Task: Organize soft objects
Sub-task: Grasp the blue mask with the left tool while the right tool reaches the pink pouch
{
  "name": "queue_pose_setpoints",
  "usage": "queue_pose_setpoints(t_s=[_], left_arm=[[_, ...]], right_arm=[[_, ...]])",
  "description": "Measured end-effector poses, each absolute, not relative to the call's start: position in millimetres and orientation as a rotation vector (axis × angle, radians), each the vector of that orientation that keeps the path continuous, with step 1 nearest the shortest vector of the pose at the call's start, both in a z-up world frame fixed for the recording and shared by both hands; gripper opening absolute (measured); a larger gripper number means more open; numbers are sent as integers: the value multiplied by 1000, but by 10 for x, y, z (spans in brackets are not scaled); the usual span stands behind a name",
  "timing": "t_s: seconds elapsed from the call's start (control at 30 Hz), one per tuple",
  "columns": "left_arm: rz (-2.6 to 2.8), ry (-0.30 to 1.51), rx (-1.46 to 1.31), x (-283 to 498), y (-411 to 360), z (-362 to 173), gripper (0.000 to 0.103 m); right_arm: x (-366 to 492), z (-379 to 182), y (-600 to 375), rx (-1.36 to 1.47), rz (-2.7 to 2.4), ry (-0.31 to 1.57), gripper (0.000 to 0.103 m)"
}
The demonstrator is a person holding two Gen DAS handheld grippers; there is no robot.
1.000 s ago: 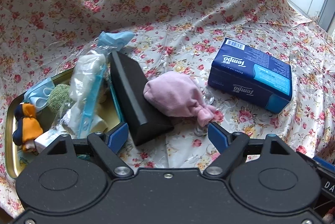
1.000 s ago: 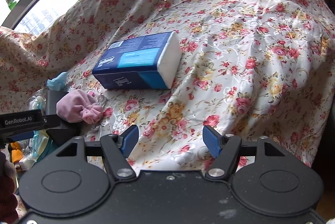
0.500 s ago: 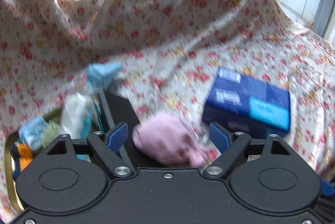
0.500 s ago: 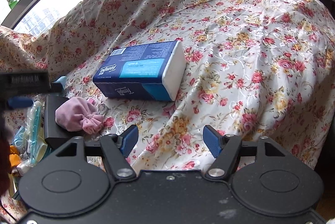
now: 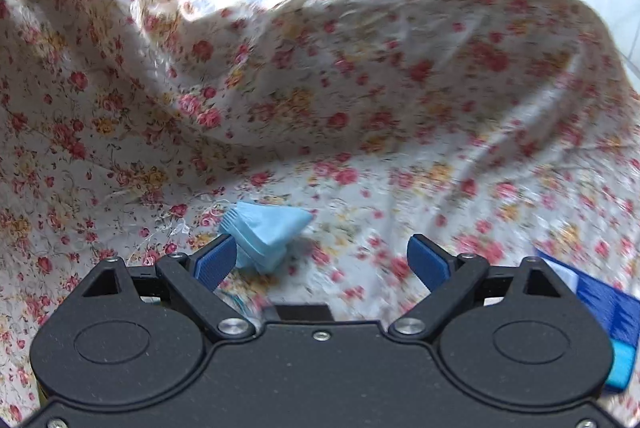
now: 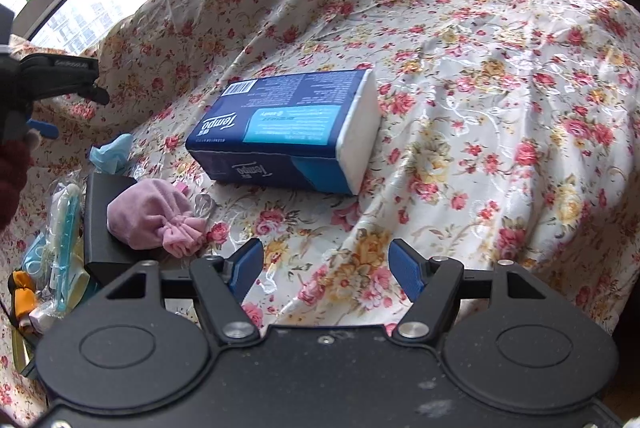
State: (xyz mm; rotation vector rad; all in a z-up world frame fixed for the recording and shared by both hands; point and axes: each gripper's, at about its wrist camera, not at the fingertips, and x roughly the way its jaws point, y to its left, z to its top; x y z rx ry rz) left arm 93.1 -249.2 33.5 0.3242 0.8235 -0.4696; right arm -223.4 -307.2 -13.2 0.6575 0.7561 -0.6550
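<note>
Though both grippers hang above the flowered cloth with nothing in them, the soft things lie close at hand. The right gripper (image 6: 326, 270) has its jaws spread wide over bare cloth (image 6: 500, 75), and the left gripper (image 5: 316, 262) likewise has its jaws apart and empty, tipped up towards the window.

Nearest, at the left edge of the draped worktop, a gold tray (image 6: 18, 344) holds a crowd of small things: an orange-and-dark doll (image 6: 22, 294) and plastic-wrapped items with a turquoise strip (image 6: 66, 224). Just beside the tray lies a black wedge block (image 6: 102, 224), and resting against it is the pink cloth pouch (image 6: 154, 218), its gathered neck pointing towards the right gripper. I judge it light and limp; it would sag if taken by the body, so the bunched neck looks the surest hold.

A little further on, a crumpled light-blue mask (image 5: 266, 232) lies on the cloth, just off the left gripper's left finger (image 5: 214, 262); whether they touch I cannot tell. It looks almost weightless and would fold under any pinch, so a grip across its thickest fold seems best.

Further still, towards the middle of the worktop, sits the blue Tempo tissue pack (image 6: 288, 131). Its film wrap looks slick, and the pack would give under pressure; it is wide, so I would take it across the short side, squarely, lest it slip out.
</note>
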Motion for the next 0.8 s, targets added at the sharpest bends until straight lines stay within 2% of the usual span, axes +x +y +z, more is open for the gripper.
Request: queue_pose_setpoints(t_s=[0.37,0.8], left_arm=[[-330,1005,211,1935,-2244,-59,90],[-325,1162,192,2299,-2267,-489,90]], right_arm=[[-1952,-252,-3128,654,-594,780,69],[-1505,-168,-2830,517,-447,775,70]])
